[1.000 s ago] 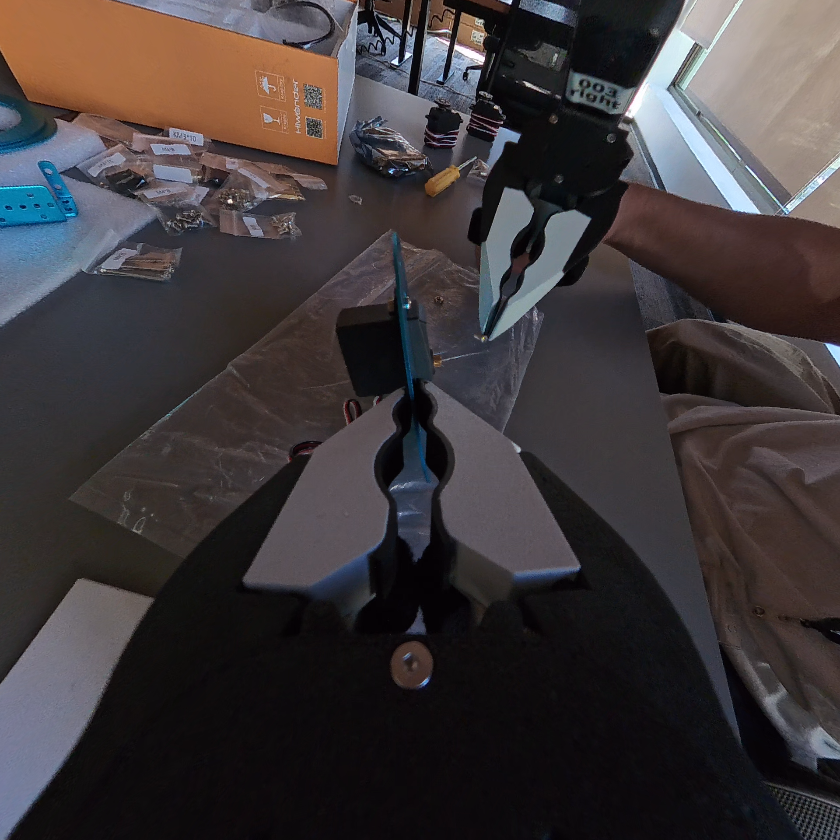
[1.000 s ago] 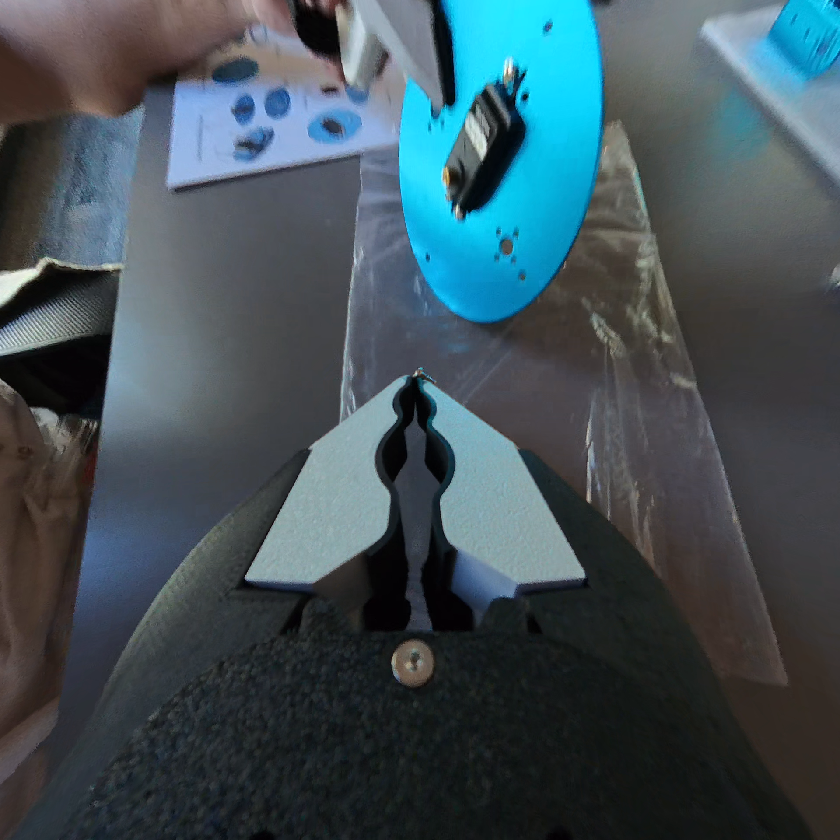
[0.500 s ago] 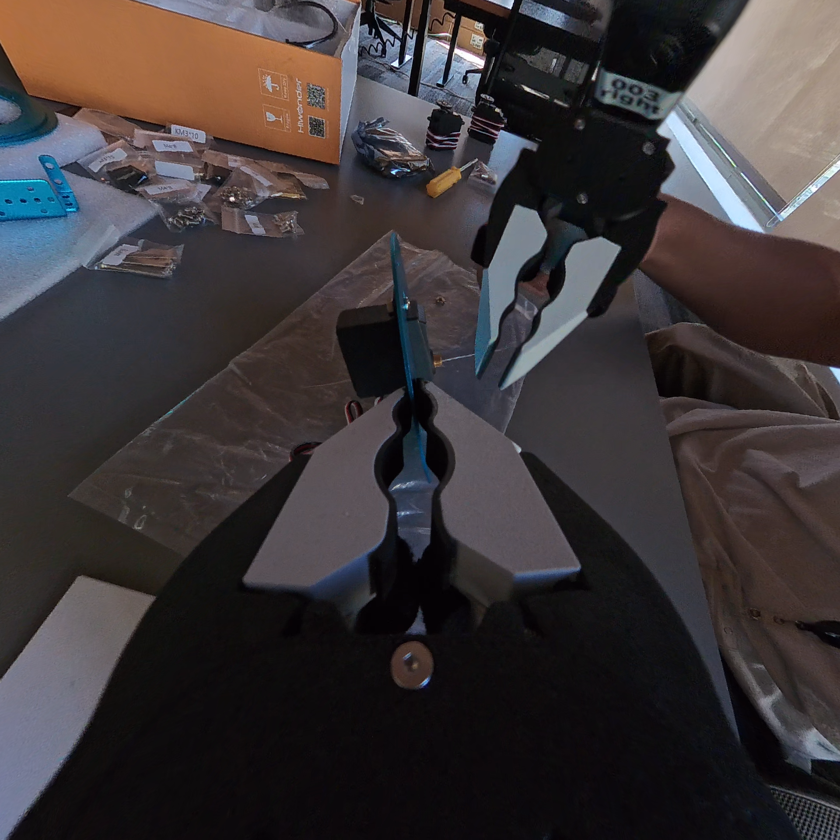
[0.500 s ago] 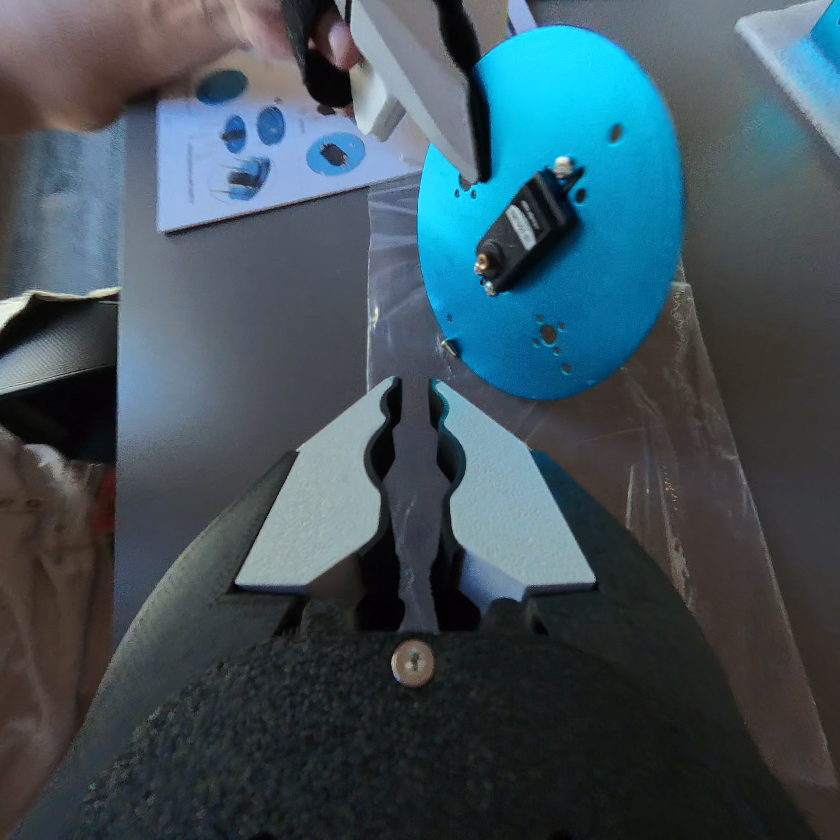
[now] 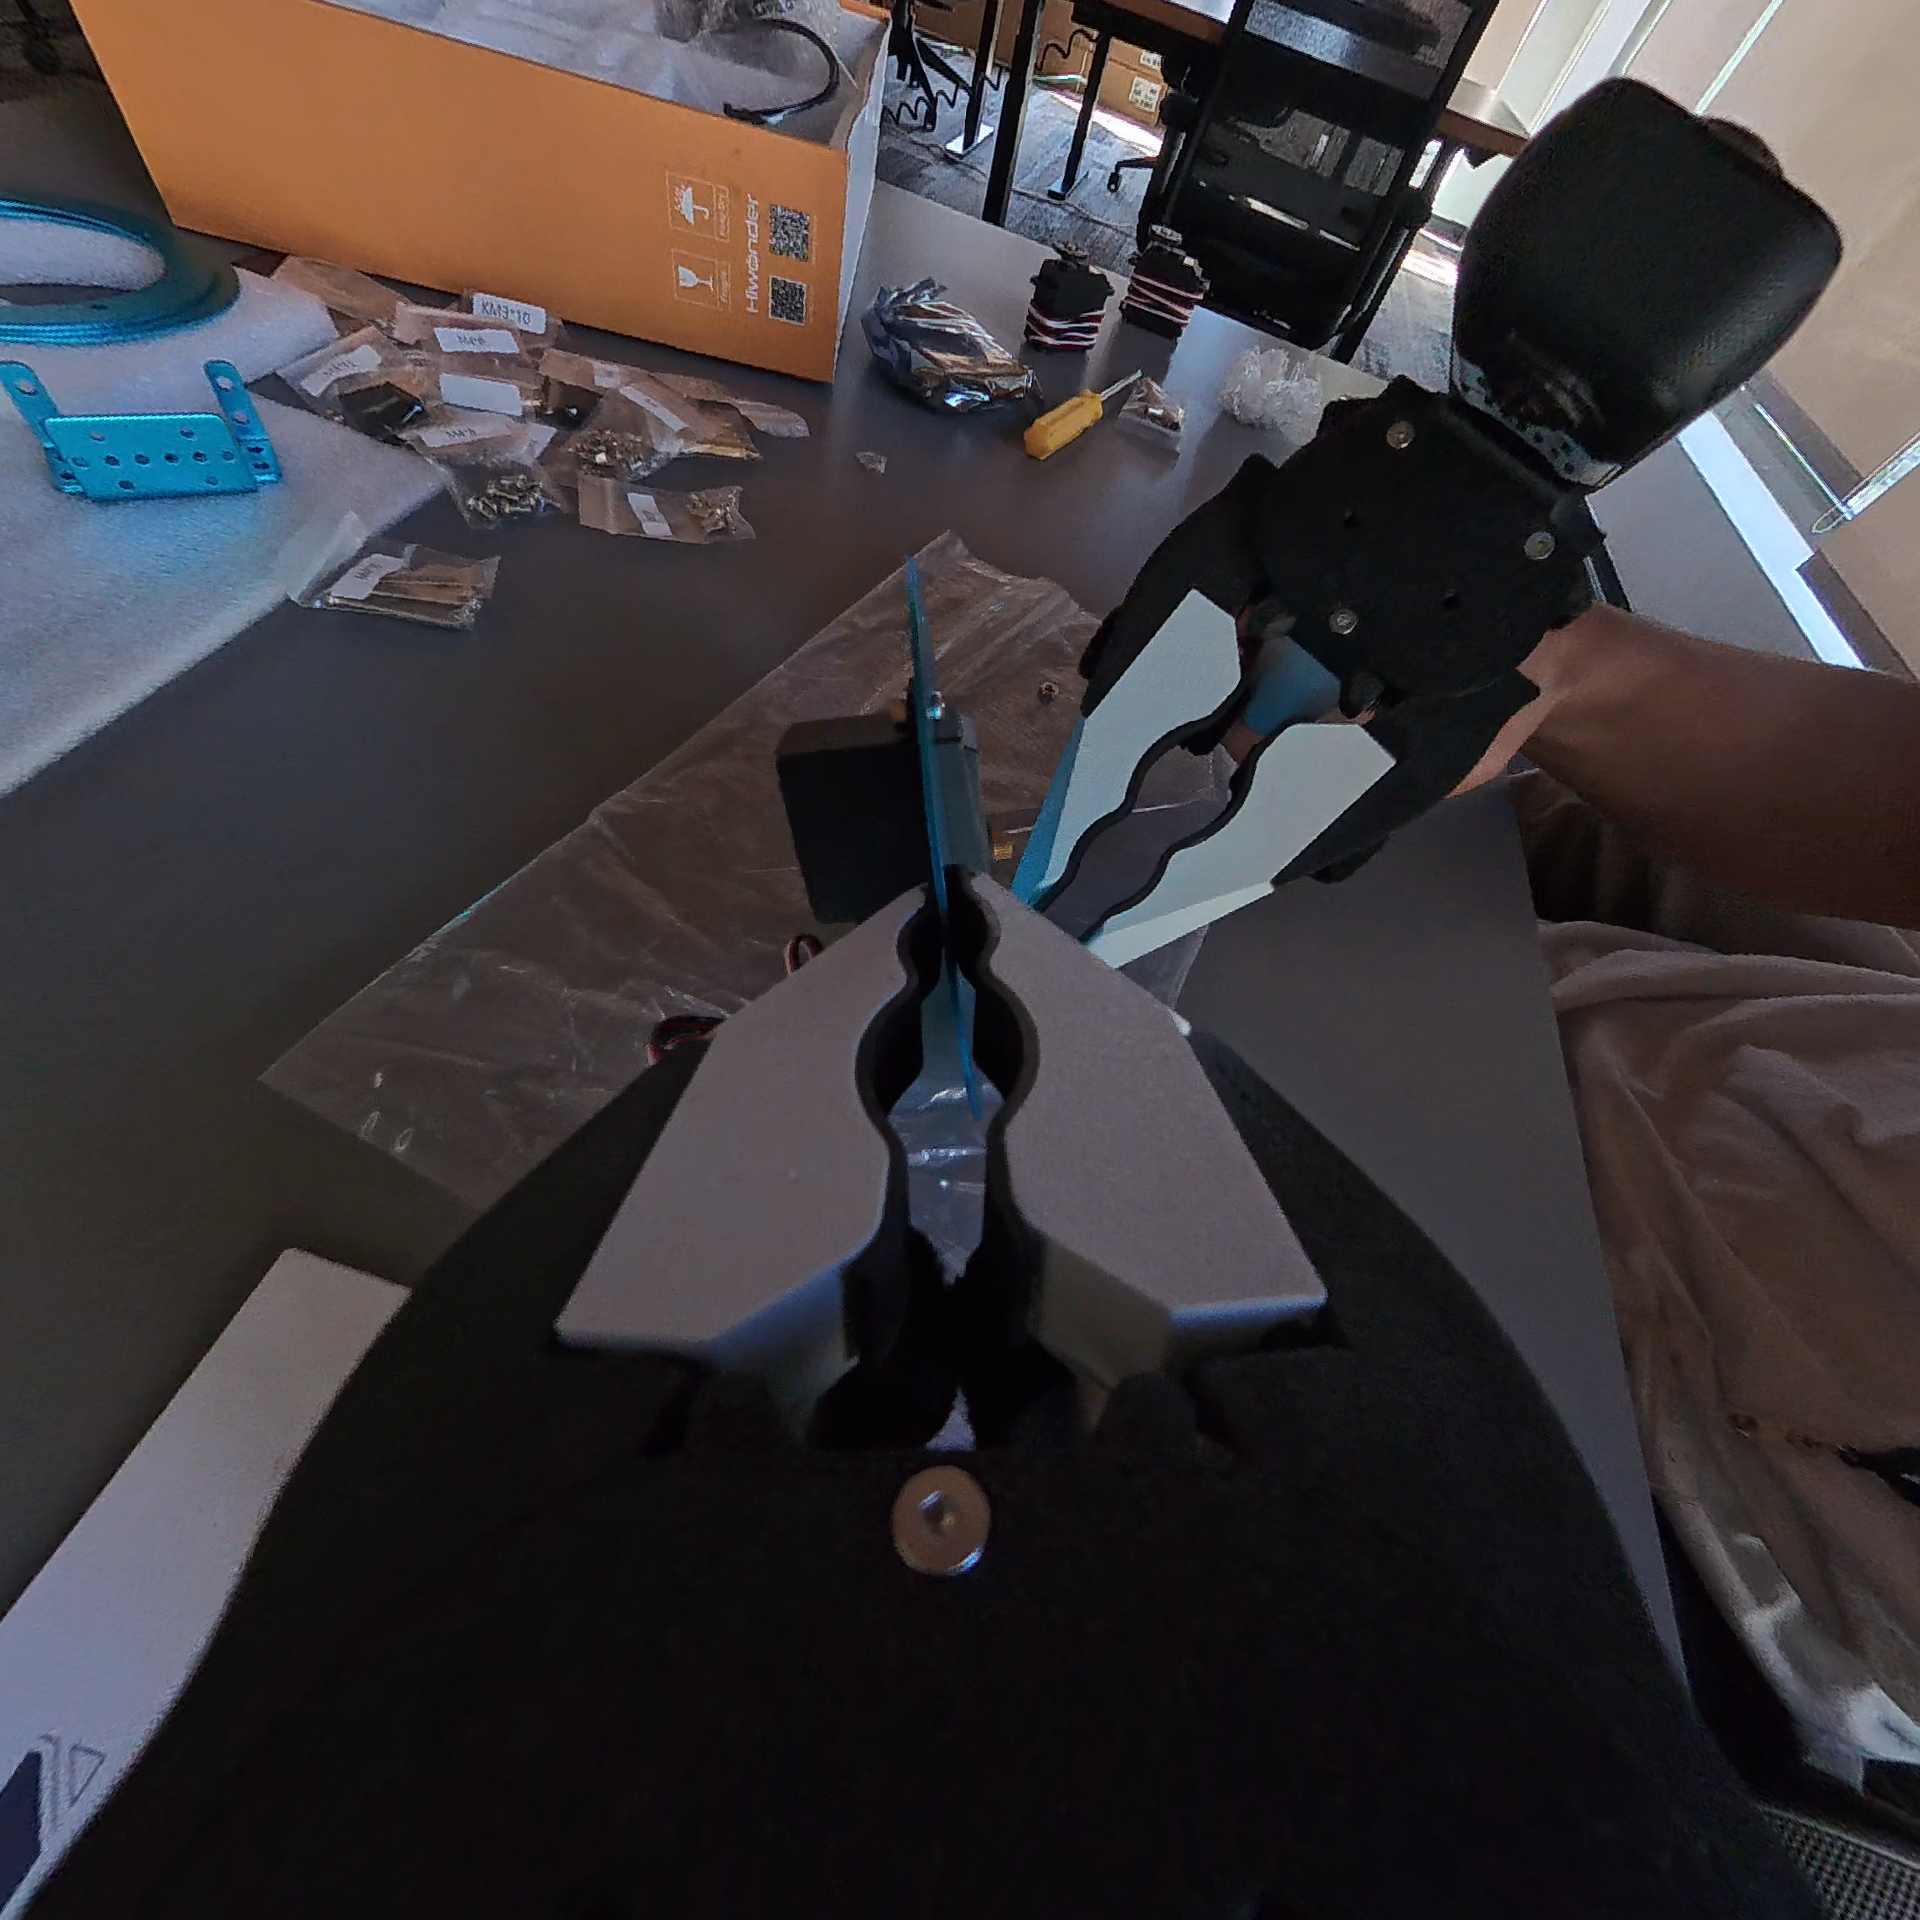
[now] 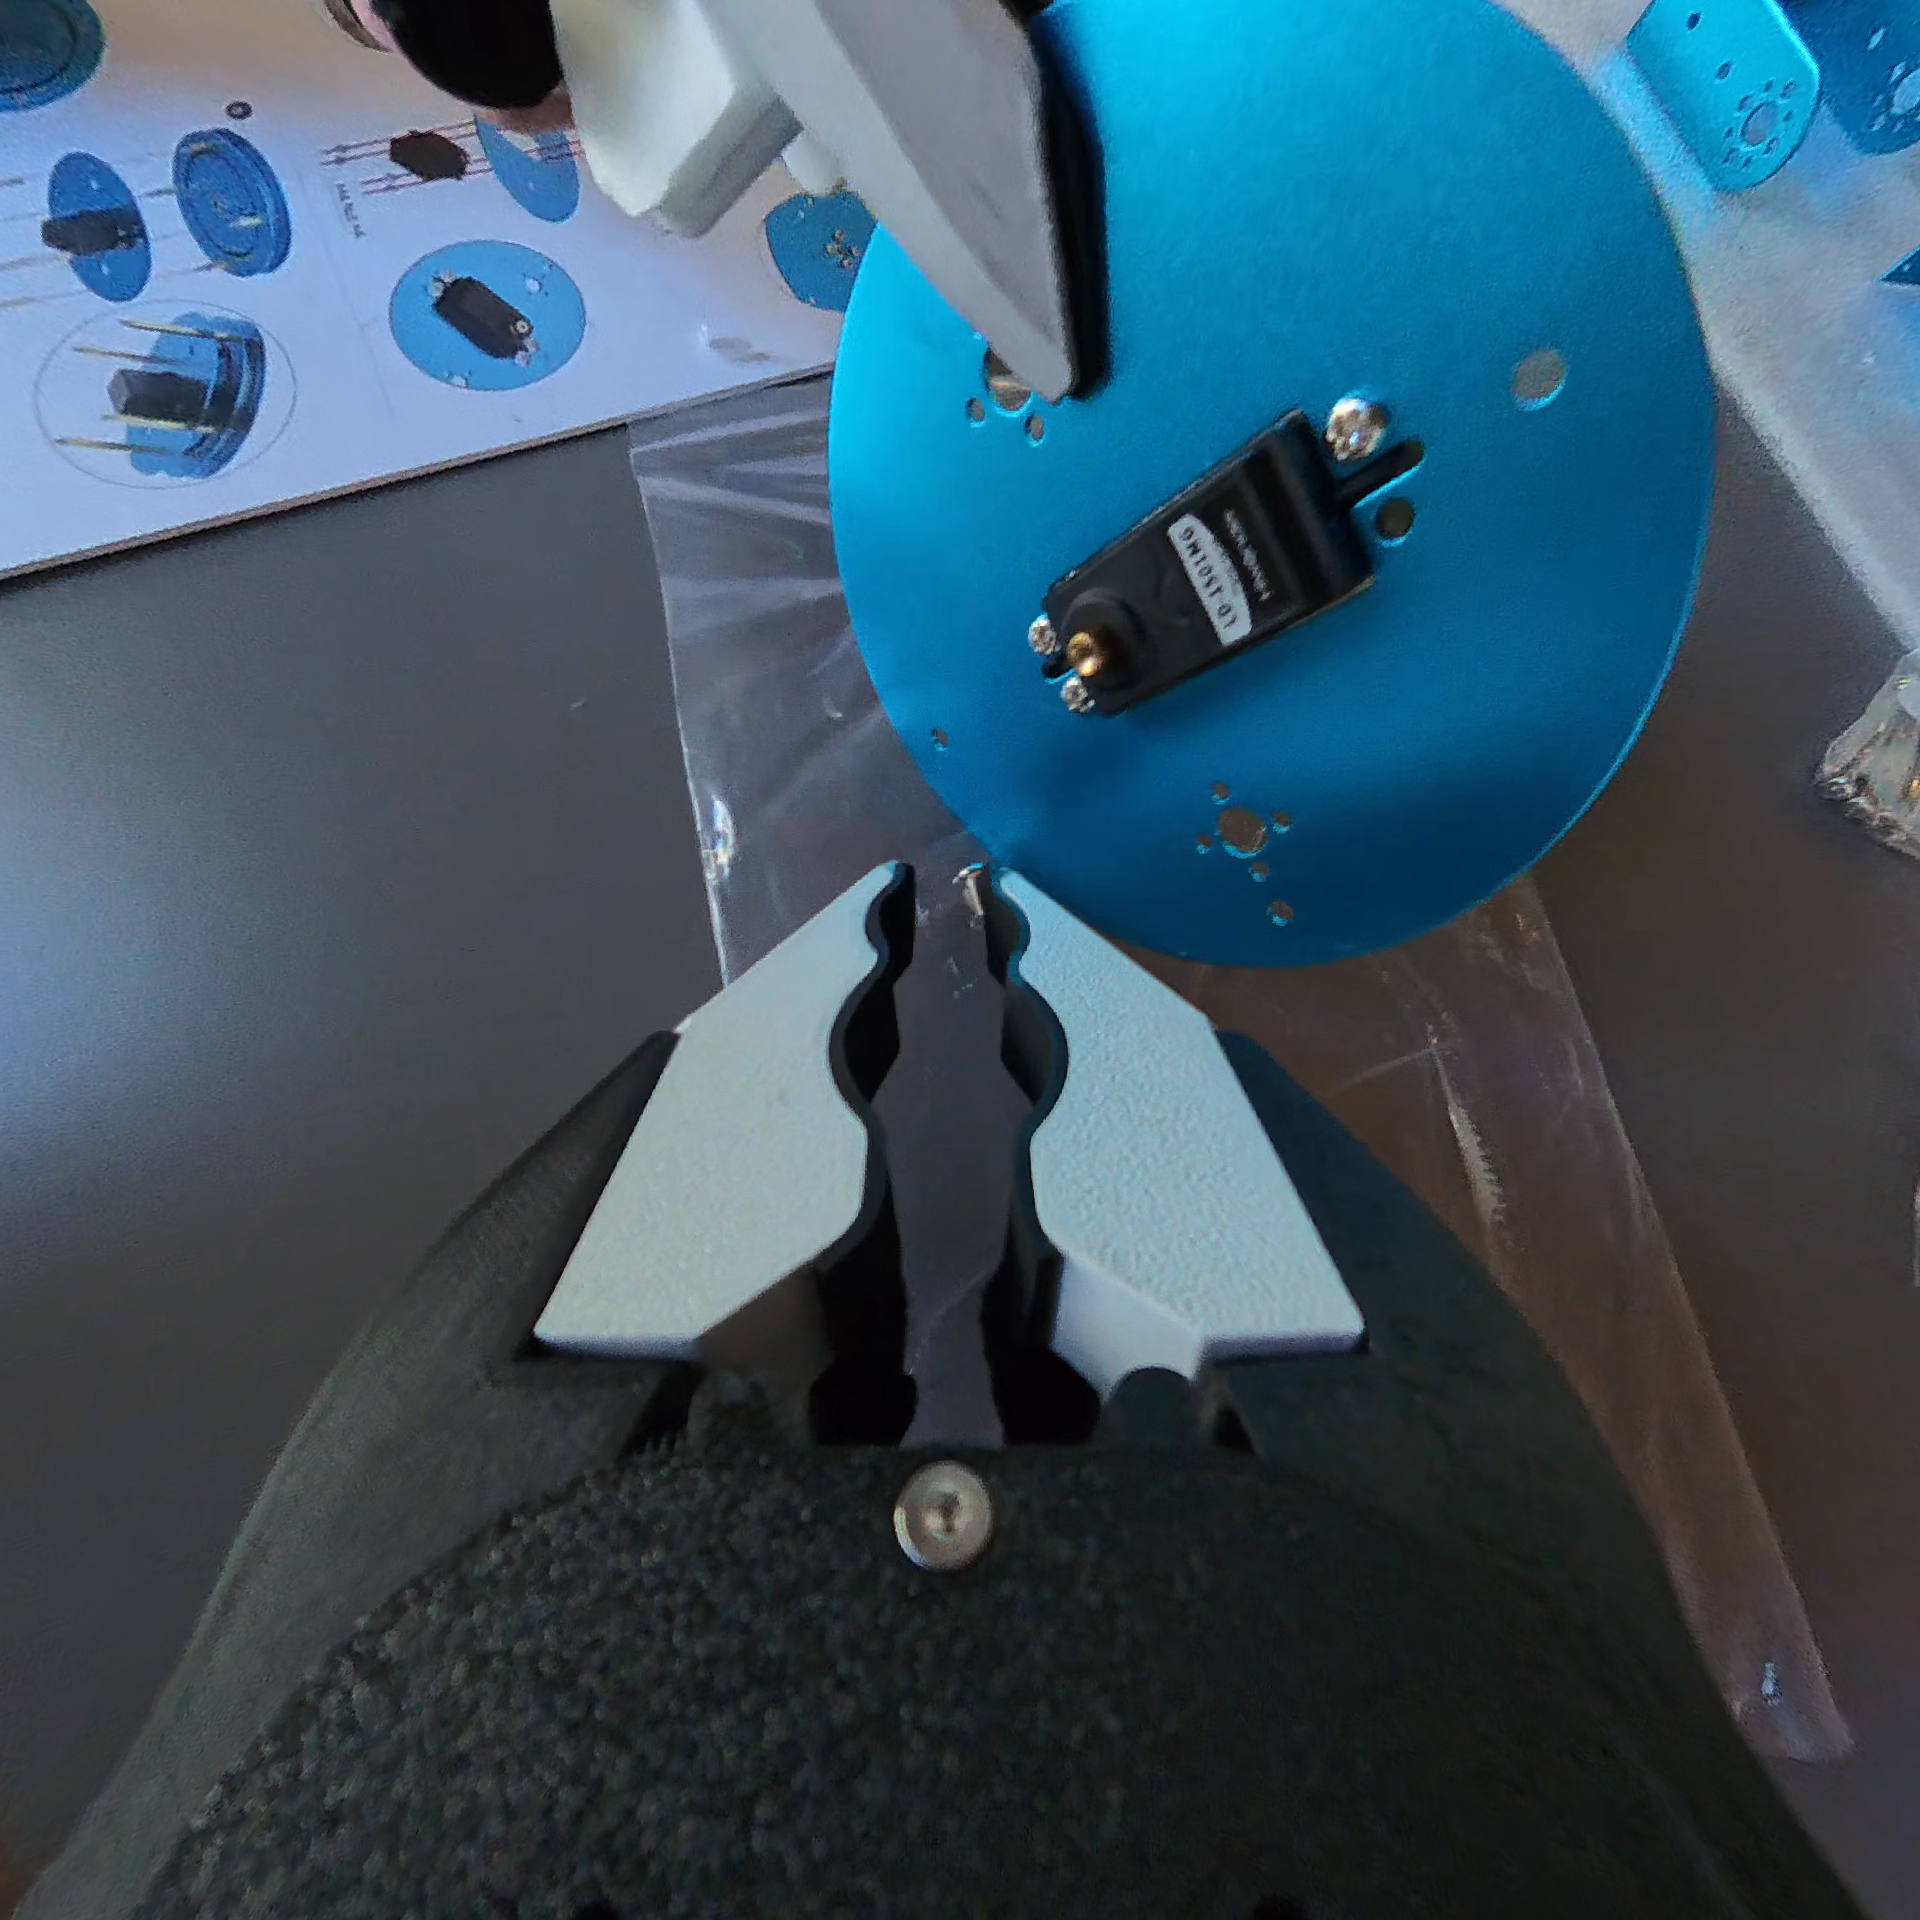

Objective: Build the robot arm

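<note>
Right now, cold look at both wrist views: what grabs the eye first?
The blue round plate with a black servo screwed to it, held edge-on by the shut left gripper. The right gripper sits open at the plate's lower rim, a small screw between its tips, above a clear plastic bag.

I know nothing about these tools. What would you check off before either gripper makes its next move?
1. Left gripper hold: ok, shut on the blue disc edge, disc upright.
2. Servo seated in the disc: ok, screw heads show at both ends.
3. Right gripper open: ok, tips beside the disc's lower edge.
4. Small screw between those tips: cannot tell whether it is held or lies on the plastic bag.
</note>
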